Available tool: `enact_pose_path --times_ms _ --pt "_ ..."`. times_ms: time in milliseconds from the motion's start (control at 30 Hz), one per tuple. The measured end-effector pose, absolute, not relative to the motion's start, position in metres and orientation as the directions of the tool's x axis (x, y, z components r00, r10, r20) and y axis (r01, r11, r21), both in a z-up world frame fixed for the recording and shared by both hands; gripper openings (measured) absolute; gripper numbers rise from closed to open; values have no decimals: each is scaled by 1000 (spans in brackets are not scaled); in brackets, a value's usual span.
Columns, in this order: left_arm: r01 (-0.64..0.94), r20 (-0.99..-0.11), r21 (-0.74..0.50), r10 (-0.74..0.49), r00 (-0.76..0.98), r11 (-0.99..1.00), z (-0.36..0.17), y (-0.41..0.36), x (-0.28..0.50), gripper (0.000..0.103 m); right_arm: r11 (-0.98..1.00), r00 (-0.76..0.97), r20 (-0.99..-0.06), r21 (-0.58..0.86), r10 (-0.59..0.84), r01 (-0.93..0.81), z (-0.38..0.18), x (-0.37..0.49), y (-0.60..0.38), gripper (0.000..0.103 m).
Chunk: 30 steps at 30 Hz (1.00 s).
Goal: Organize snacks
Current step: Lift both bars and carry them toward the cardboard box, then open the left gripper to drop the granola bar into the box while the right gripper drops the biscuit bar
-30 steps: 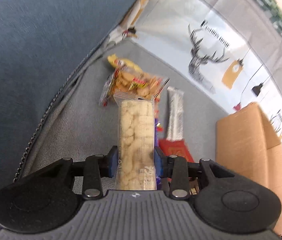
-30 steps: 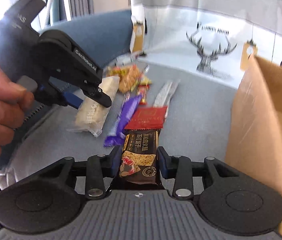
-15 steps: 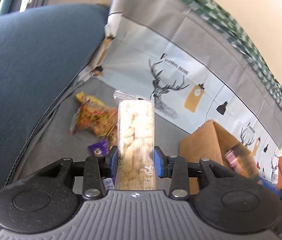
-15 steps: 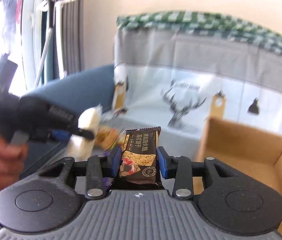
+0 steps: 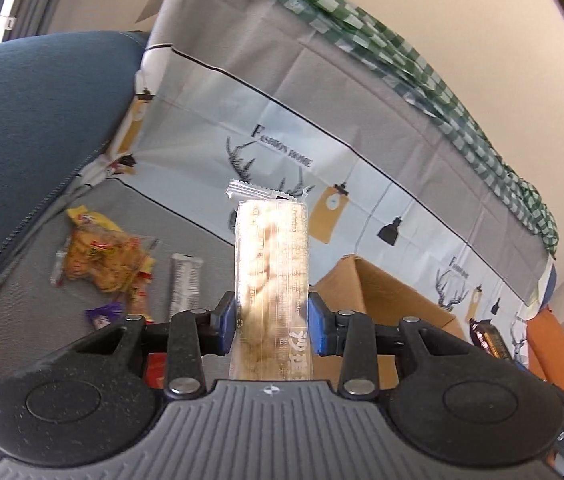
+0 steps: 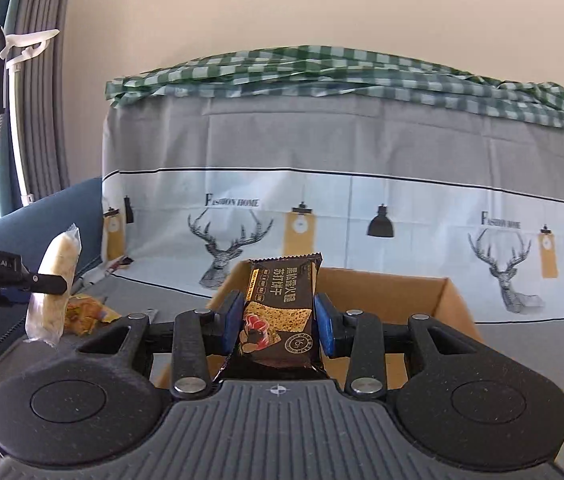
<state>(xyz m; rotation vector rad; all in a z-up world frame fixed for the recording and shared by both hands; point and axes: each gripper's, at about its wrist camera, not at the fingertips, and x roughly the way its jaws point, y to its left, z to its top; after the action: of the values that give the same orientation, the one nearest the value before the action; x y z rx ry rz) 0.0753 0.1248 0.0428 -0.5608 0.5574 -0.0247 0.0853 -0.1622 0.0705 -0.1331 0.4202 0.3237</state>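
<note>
the left gripper point(image 5: 272, 330) has its blue-padded fingers point(image 5: 226, 323) pinching a long clear pack of pale biscuits point(image 5: 270, 280), which stands up between them with its crimped top end pointing away. from the right wrist view the same pack point(image 6: 54, 286) shows at the far left, held in the air and tilted a little, clamped by the left gripper's dark arm.

the right gripper point(image 6: 278, 322) has its fingers point(image 6: 323, 324) pinching a dark brown cracker packet point(image 6: 280, 312) by its 2 long sides; the packet stands upright, printed face toward the camera.

just beyond the right gripper sits an open cardboard box point(image 6: 421, 300), its far wall and right wall plain to see. in the left view the box point(image 5: 385, 292) lies to the right of the held biscuits.

on the grey cover point(image 5: 22, 300) to the left lie loose snacks: a yellow and orange bag of crisps point(image 5: 102, 260), a silver wrapped bar point(image 5: 186, 284) just right of it, a purple wrapper point(image 5: 102, 314) nearer, and a bit of red packet point(image 5: 156, 372) mostly hidden behind the left gripper.

a blue cushion point(image 5: 34, 128) rises at the left. behind everything hangs a grey and white cloth printed with deer heads and lamps point(image 6: 321, 216), with a green checked cloth point(image 6: 361, 72) bunched along its top.
</note>
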Motion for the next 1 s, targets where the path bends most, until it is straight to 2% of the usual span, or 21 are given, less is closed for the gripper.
enact_pose_path --times_ms 300,667,1000 --pt "-19 -461 -514 -258 849 858 41 74 90 40 944 876 -435 -146 208 -296 62 80 -196 40" --pt "137 -386 -441 -326 863 887 46 13 100 40 978 886 -447 -102 121 -185 60 85 -238 40" --pt "208 -394 -442 -398 829 872 37 -3 99 40 980 888 -445 -92 116 -175 59 90 -237 40"
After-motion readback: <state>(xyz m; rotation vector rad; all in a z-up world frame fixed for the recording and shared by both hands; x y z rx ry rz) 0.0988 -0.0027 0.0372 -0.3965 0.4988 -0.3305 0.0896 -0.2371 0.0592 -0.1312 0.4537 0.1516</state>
